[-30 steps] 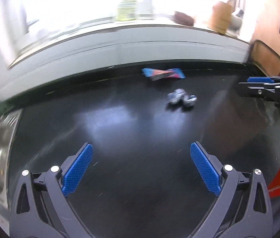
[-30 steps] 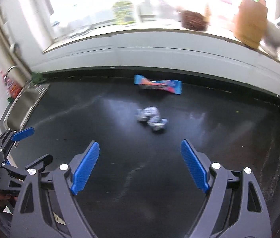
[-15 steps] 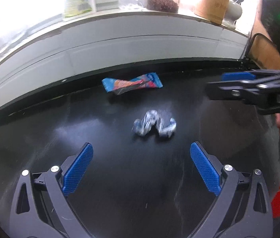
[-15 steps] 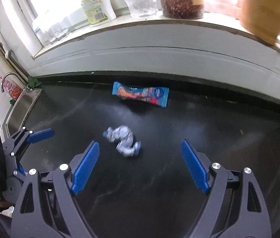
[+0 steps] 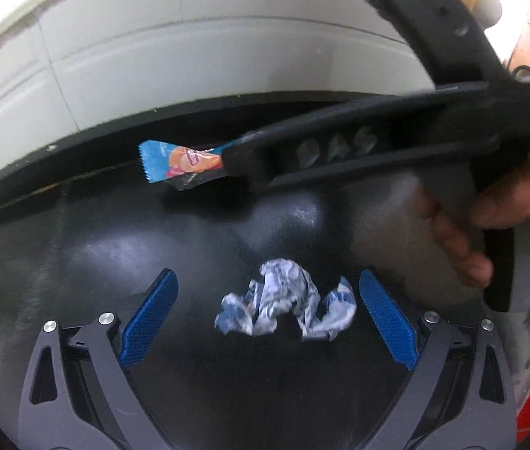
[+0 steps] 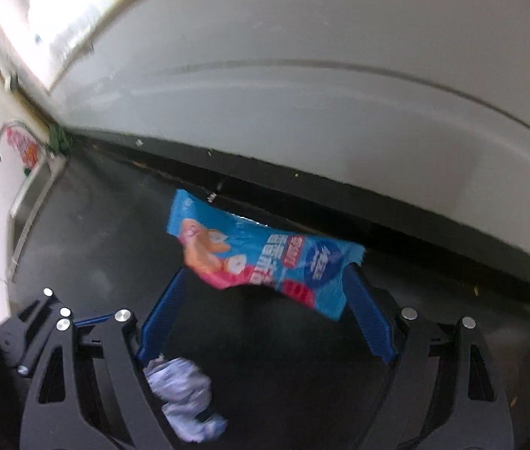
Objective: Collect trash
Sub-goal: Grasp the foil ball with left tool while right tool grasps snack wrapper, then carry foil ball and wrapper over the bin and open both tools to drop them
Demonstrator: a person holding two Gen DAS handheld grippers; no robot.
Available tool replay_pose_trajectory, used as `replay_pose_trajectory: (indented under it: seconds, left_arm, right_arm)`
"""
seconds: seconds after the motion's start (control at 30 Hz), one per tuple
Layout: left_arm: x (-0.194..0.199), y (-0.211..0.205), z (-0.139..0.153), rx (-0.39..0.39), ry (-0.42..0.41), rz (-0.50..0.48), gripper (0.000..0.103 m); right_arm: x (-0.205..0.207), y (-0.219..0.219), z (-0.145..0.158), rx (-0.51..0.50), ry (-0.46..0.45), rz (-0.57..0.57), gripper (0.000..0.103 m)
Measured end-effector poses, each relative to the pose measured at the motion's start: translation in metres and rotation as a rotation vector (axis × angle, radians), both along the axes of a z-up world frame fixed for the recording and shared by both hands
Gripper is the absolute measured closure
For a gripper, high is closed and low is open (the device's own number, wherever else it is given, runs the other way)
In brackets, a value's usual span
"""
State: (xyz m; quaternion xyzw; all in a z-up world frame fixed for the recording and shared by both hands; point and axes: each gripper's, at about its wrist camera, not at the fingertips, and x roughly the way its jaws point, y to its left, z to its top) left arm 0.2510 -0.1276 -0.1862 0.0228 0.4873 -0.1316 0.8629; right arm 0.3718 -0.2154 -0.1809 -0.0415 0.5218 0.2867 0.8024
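While both grippers' fingers stood released, the crumpled wrapper between the left pair and the blue packet at twelve o'clock on the desk looked light, soft, pinchable mid-body.

In the left wrist view the right gripper's dark frame hides the snack wrapper's far end. In the right wrist view the crumpled paper is blurred, partly behind a jaw arm.
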Motion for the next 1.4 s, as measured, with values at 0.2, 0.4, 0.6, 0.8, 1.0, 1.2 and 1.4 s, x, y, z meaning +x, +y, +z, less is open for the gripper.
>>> replay_pose_trajectory:
  seconds: [0.2, 0.4, 0.6, 0.8, 1.0, 1.2, 1.4]
  left_arm:
    - [0.007, -0.001, -0.015, 0.031, 0.029, -0.033, 0.049]
    - [0.002, 0.001, -0.012, 0.031, 0.054, -0.057, 0.074]
    - [-0.019, 0.013, 0.006, 0.047, 0.037, -0.043, 0.076]
    - [-0.052, 0.035, 0.035, 0.049, -0.007, 0.005, 0.076]
    - [-0.102, 0.066, 0.066, 0.042, -0.072, 0.070, 0.076]
    - [-0.166, 0.116, 0.085, 0.043, -0.098, 0.164, 0.076]
    - [-0.233, 0.174, 0.094, 0.059, -0.098, 0.268, 0.076]
  right_arm:
    - [0.003, 0.011, -0.009, -0.089, -0.073, 0.045, 0.052]
    - [0.006, 0.014, -0.008, -0.100, -0.071, 0.043, 0.092]
    - [-0.012, 0.022, 0.006, -0.096, -0.061, 0.033, 0.101]
    - [-0.048, 0.016, 0.038, -0.078, -0.067, -0.009, 0.101]
    - [-0.120, 0.023, 0.083, -0.064, -0.110, -0.019, 0.101]
    - [-0.195, 0.064, 0.106, -0.051, -0.127, 0.028, 0.101]
    - [-0.254, 0.102, 0.121, -0.036, -0.123, 0.082, 0.101]
